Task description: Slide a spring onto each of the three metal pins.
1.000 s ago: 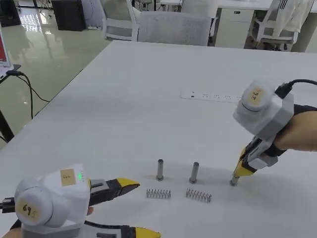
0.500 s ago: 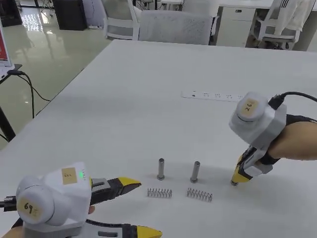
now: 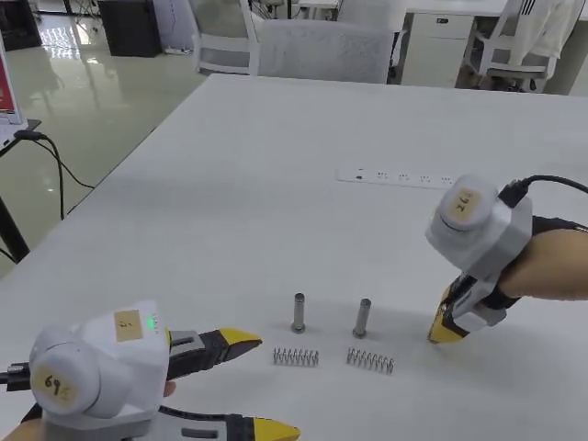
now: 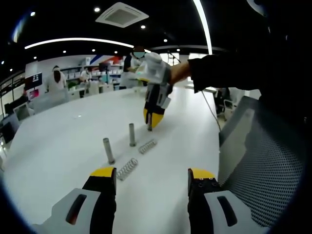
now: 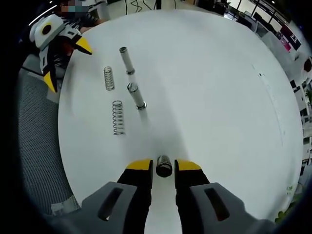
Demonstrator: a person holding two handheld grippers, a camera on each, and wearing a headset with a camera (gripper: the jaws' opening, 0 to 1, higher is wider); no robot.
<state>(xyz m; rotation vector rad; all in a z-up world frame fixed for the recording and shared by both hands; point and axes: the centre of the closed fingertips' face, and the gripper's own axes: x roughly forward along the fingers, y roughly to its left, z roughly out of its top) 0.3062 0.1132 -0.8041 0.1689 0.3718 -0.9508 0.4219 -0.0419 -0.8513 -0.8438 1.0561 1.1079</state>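
Smooth white tabletop (image 3: 276,165). At its near edge the yellow-tipped left claw (image 4: 152,173) stood wide open. The right claw (image 5: 163,168) was narrowed around one cylindrical metal pin (image 5: 164,165); whether it gripped could not be told. A second pin (image 3: 362,317) and a third pin (image 3: 299,312) stood upright beside it. Nearer that edge lay one coiled wire spring (image 3: 370,361) and another spring (image 3: 295,357).

Handwritten "69" on a sticker (image 3: 52,386) atop the left tool (image 3: 262,387)
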